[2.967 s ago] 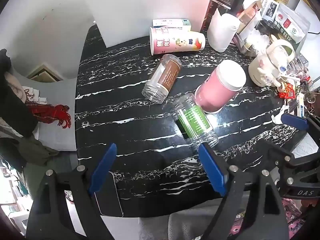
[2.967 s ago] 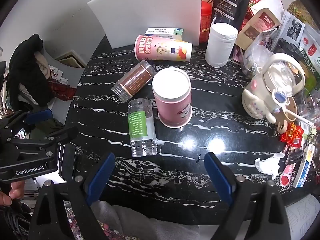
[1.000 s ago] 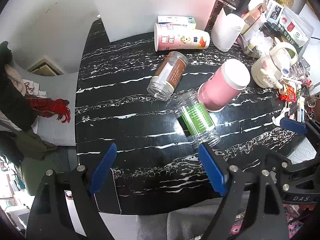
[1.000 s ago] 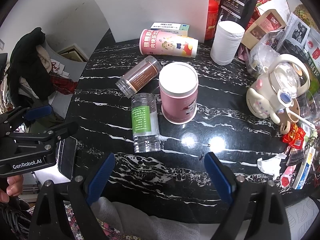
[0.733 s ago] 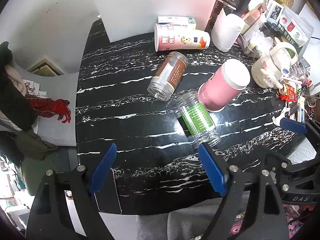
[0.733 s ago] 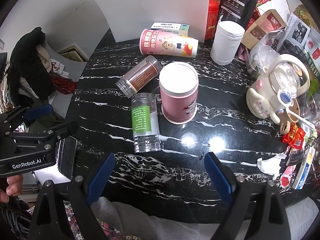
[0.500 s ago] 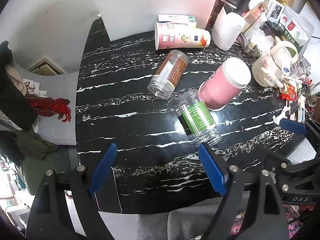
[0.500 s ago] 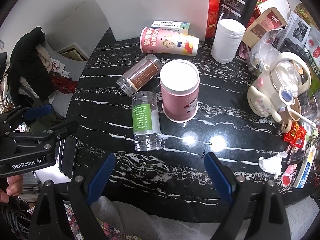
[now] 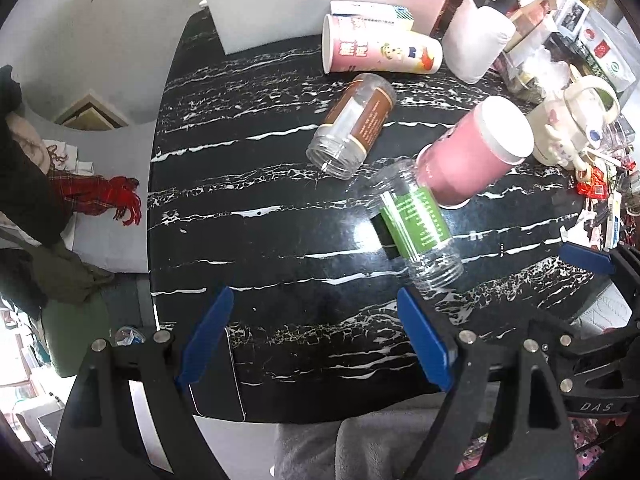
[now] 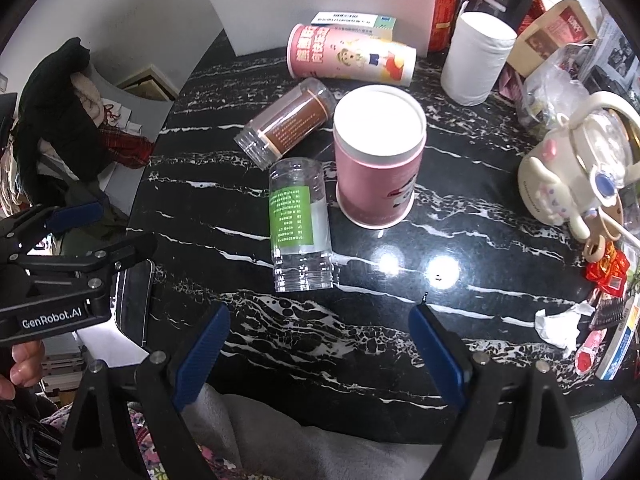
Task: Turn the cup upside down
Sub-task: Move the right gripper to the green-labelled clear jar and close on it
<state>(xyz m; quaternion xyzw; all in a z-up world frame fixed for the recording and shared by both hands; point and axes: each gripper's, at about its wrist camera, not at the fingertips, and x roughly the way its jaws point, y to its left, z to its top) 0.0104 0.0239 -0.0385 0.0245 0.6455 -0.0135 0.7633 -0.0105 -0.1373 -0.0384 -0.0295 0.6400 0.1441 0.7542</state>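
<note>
I hold my left gripper (image 9: 316, 336) and my right gripper (image 10: 320, 344) above the near edge of the black marble table with white veins (image 10: 400, 320). Both have their blue fingers spread wide and nothing is between them.

The pink paper cup with the white bottom (image 10: 378, 160) stands with its mouth down on the table, in the middle, and its white base looks up. Just left of it lies a clear plastic jar with a green label (image 10: 298, 228) on its side, its open end toward me. Behind this jar lies a second clear jar with a brown label (image 10: 288, 126), also on its side. Further back a long pink printed cup with a cartoon figure (image 10: 352, 58) lies flat, beside an upright white cylinder (image 10: 476, 56). On the right stands a cream kettle (image 10: 576, 176).
</note>
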